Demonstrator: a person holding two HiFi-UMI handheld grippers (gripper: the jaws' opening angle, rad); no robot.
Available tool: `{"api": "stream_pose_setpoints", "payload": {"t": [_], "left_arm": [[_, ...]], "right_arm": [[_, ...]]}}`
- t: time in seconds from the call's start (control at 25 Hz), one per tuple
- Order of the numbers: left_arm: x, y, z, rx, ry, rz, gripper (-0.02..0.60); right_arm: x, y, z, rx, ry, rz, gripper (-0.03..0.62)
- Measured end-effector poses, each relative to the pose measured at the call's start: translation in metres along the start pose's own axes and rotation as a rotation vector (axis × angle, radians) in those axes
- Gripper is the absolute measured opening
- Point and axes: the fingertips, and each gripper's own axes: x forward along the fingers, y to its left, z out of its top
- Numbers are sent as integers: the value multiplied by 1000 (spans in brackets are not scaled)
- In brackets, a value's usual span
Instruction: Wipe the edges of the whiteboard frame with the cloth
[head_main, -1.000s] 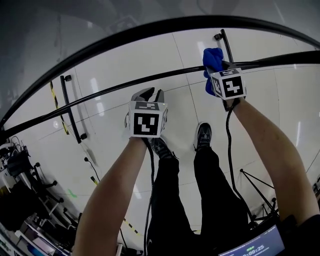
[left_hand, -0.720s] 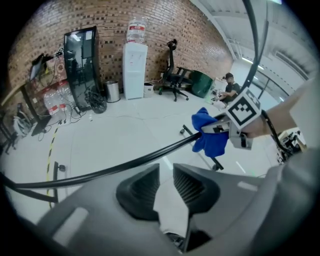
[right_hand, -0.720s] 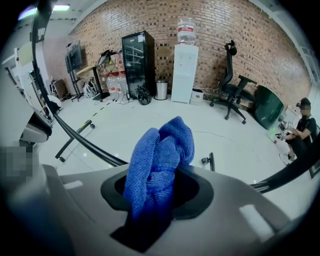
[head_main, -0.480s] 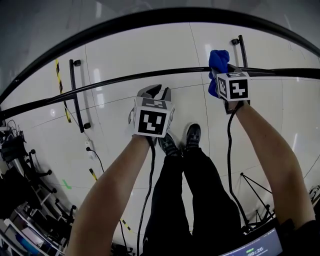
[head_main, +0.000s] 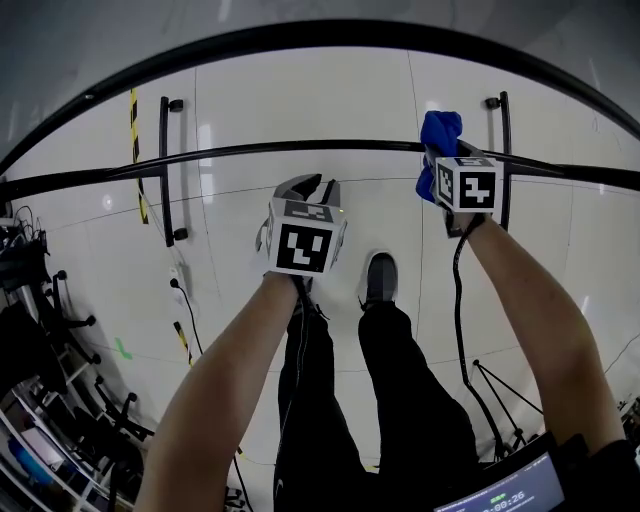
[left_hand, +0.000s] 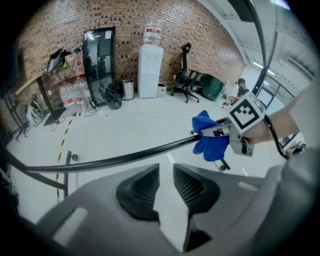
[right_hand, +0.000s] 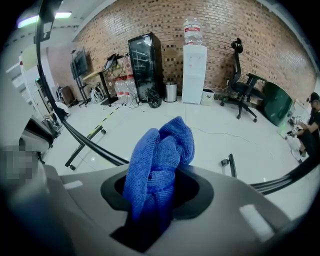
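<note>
At the frame, my right gripper clamps the cloth
Soft, light, held mid-bunch; left gripper closed, empty

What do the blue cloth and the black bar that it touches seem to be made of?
Blue cloth: probably microfibre or terry. It looks matt, with a fine looped pile and soft folds. Black bar: smooth and slightly glossy, with a thin pale sheen along its length. It may be painted metal or plastic; the look leaves this open.
</note>
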Motion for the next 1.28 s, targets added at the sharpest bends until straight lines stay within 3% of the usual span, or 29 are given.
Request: {"api": "stream_pose_setpoints", "payload": {"t": [0.44,1.04,1.28], "left_arm": [[-17,47,-26,-4,17,0,84],[-49,96,-48,-17,-3,-33,83],[-49,119,-57,-11,0,-23,84]], "right_arm": [[9,51,10,-21,7,32,149],[24,97,15,14,59,-12,149],[23,111,25,41,16,-36,148]]}}
